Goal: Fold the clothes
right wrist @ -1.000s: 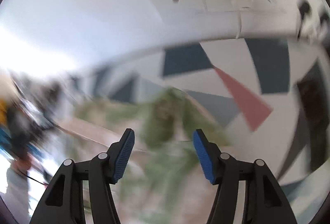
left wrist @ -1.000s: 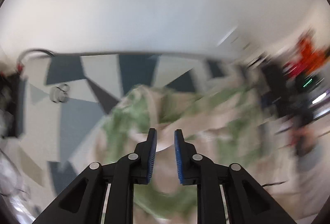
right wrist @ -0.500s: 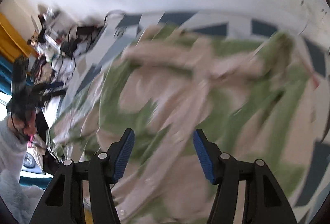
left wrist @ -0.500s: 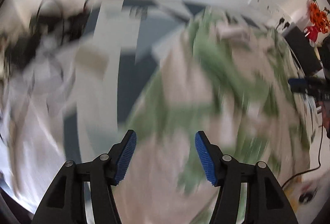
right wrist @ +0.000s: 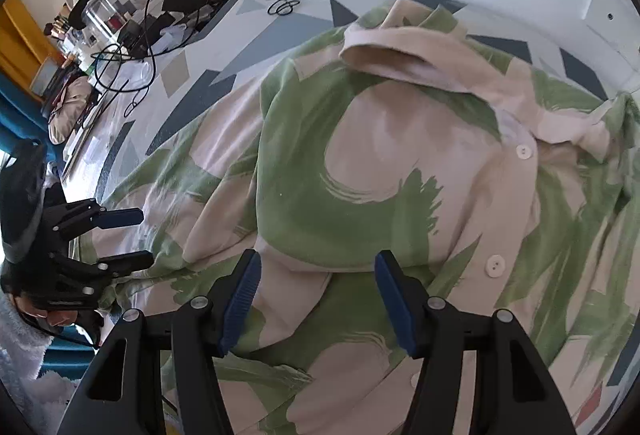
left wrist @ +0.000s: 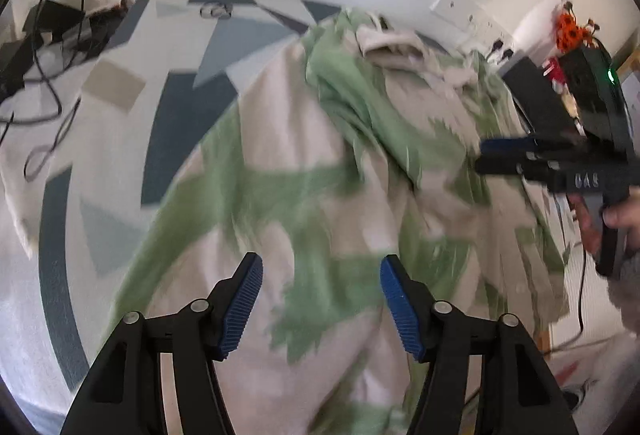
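Observation:
A cream shirt with green brush-stroke patches (right wrist: 360,163) lies rumpled, collar (right wrist: 400,51) at the far end and white buttons (right wrist: 524,151) down its placket. My right gripper (right wrist: 318,295) hovers open over the shirt's middle, nothing between its blue pads. My left gripper (left wrist: 322,299) hangs over the shirt (left wrist: 320,195) near its left side; its jaws are opening and no cloth is pinched between them. Each gripper shows in the other's view: the right gripper (left wrist: 492,157) at the right, the left gripper (right wrist: 124,235) at the left, both open.
The shirt rests on a cover with blue, grey and white shapes (left wrist: 120,139). Black cables and boxes (left wrist: 48,35) lie at the far left edge, with a small ring-shaped loop (right wrist: 284,7) near the wall. Cluttered shelves (right wrist: 100,7) stand beyond.
The left jaws have gone from a narrow gap to wide apart. Both grippers have swung down from facing the wall and far edge and now look onto the shirt.

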{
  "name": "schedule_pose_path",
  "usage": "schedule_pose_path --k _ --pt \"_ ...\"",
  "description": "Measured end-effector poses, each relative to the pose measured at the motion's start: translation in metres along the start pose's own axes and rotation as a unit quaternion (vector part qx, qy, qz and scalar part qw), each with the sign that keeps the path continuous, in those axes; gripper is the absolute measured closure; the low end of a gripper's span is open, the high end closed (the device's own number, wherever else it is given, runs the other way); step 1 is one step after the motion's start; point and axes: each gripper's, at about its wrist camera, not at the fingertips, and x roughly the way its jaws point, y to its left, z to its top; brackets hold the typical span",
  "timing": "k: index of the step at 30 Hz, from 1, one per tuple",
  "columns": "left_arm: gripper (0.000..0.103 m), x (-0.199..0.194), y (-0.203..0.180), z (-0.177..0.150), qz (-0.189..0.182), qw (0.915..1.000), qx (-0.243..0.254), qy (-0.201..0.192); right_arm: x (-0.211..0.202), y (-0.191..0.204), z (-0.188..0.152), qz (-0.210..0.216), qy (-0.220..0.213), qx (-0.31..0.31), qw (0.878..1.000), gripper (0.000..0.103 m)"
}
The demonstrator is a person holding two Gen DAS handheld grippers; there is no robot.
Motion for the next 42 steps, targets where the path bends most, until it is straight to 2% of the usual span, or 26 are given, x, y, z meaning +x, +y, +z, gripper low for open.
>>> schedule_pose_path --k 4,6,7,8,11,13,18,23,28,30,33,35,38,42 --pt "0.044 0.032 -0.001 0.017 0.041 0.9986 0.019 0.027 -0.012 -0.014 -0.004 -0.029 -0.011 0.028 0.999 0.041" --pt "0.045 0.035 -0.009 0.021 0.056 0.9975 0.04 0.019 -0.022 -0.023 -0.005 -0.03 -0.021 0.048 0.998 0.041" --pt "0.065 0.036 -0.012 0.023 0.059 0.997 0.046 0.019 -0.027 -0.027 -0.006 -0.031 -0.026 0.058 0.998 0.041" --pt "0.099 0.035 -0.012 0.024 0.059 0.9973 0.041 0.018 -0.033 -0.033 -0.007 -0.033 -0.033 0.067 0.997 0.041" --pt "0.101 0.02 -0.007 0.023 0.048 0.9988 0.007 0.002 -0.045 -0.043 -0.007 -0.057 -0.044 0.071 0.995 0.04" --pt "0.101 -0.005 -0.003 0.019 0.042 0.9987 -0.015 -0.024 -0.048 -0.047 -0.006 -0.07 -0.048 0.069 0.994 0.041" --pt "0.101 -0.078 0.016 -0.005 0.051 0.992 -0.073 -0.089 -0.053 -0.052 0.0 -0.059 -0.059 0.076 0.994 0.041" --pt "0.101 -0.149 0.041 -0.039 0.08 0.9779 -0.139 -0.135 -0.04 -0.047 0.006 -0.059 -0.048 0.059 0.995 0.041" --pt "0.101 -0.204 0.075 -0.08 0.133 0.9545 -0.207 -0.169 -0.03 -0.035 0.014 -0.066 -0.036 0.028 0.997 0.041" --pt "0.101 -0.221 0.079 -0.088 0.155 0.945 -0.219 -0.187 -0.031 -0.03 0.021 -0.088 -0.037 0.006 0.995 0.041" --pt "0.101 -0.226 0.085 -0.09 0.163 0.9415 -0.224 -0.193 -0.035 -0.018 0.032 -0.106 -0.051 -0.033 0.992 0.041" --pt "0.101 -0.217 0.084 -0.086 0.162 0.9432 -0.222 -0.186 -0.029 -0.005 0.04 -0.11 -0.054 -0.069 0.99 0.041" --pt "0.101 -0.209 0.079 -0.079 0.166 0.9426 -0.226 -0.182 -0.005 0.026 0.045 -0.121 -0.046 -0.146 0.981 0.041" --pt "0.101 -0.211 0.076 -0.072 0.178 0.9342 -0.243 -0.191 0.031 0.073 0.041 -0.161 -0.04 -0.281 0.945 0.041"
